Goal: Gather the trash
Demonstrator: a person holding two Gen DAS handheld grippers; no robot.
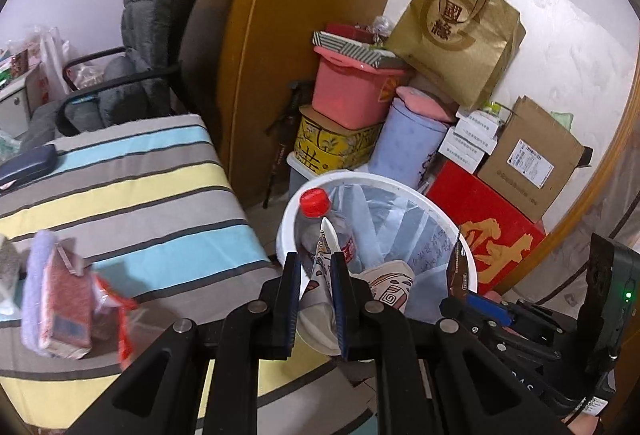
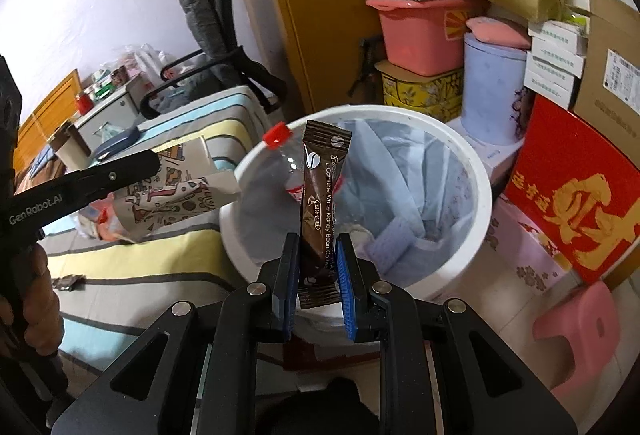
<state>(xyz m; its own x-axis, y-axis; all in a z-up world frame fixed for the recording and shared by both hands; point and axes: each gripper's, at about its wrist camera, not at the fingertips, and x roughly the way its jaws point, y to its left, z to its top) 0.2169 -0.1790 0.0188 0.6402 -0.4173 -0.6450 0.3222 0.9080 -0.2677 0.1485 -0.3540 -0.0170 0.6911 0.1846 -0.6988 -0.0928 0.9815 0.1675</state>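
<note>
A white trash bin lined with a pale blue bag stands by the bed; it also shows in the right wrist view. A clear bottle with a red cap leans inside it. My left gripper is shut on a crushed printed paper cup, held at the bin's near rim; the cup also shows in the right wrist view. My right gripper holds a brown coffee sachet upright over the bin, its jaws a little apart around it.
The striped bed lies to the left with a carton and wrappers on it. Boxes, a pink tub, a red box and a gold bag are stacked behind the bin. A pink stool stands at the right.
</note>
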